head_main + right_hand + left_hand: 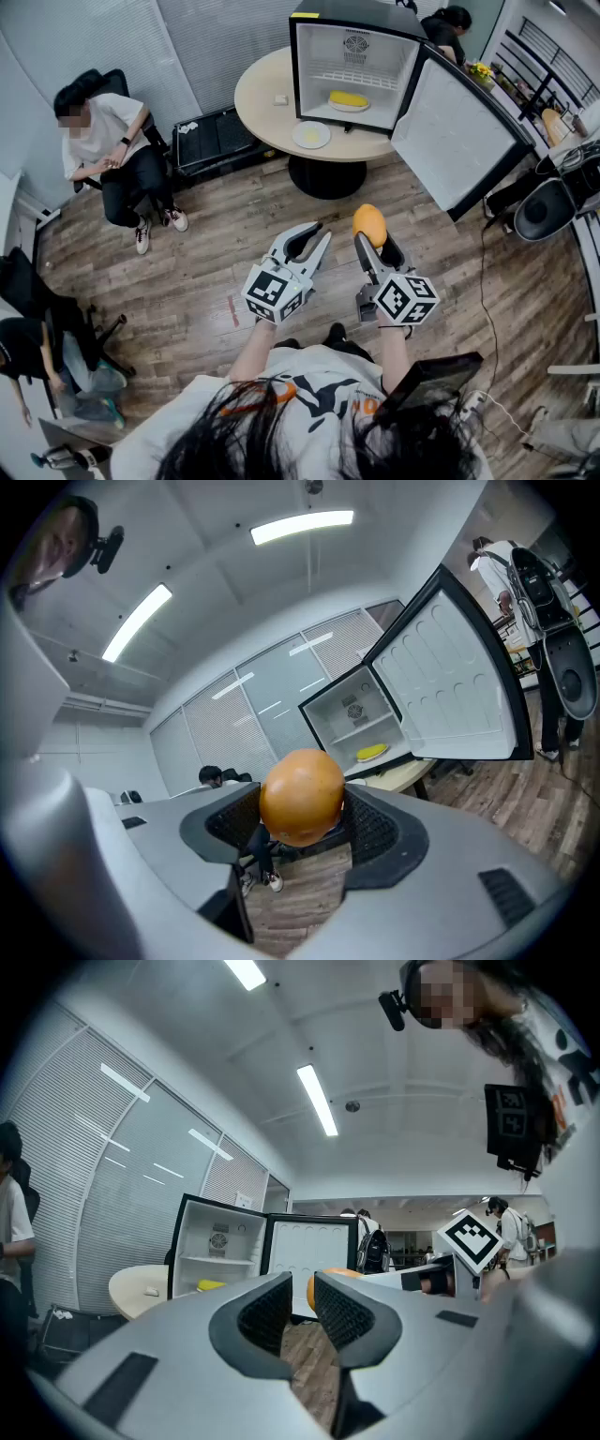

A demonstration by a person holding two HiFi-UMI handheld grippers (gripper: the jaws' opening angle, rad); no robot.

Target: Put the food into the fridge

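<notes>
Standing on the wooden floor [216, 272], a round table [258, 103] carries an open fridge [349, 13] at its right edge; yellow food [349, 98] lies inside. The right gripper [302, 822] clamps an orange [302, 794] above the floor. The left gripper [302, 1283] is slightly open and holds nothing.

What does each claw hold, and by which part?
The right claw grips an orange fruit by its two sides, between the pads. The left claw is open and holds nothing.

The fruit [369, 224] is orange. The left claw [316, 237] and the right claw [373, 236] are pale grey with black textured pads. Their cubes [277, 292] carry black-and-white square markers. The fridge [319, 56] is black outside and white inside, and the food [349, 97] on its shelf is yellow. The tabletop [258, 94] is beige and the floor [216, 253] is brown wood-grain planks.
</notes>
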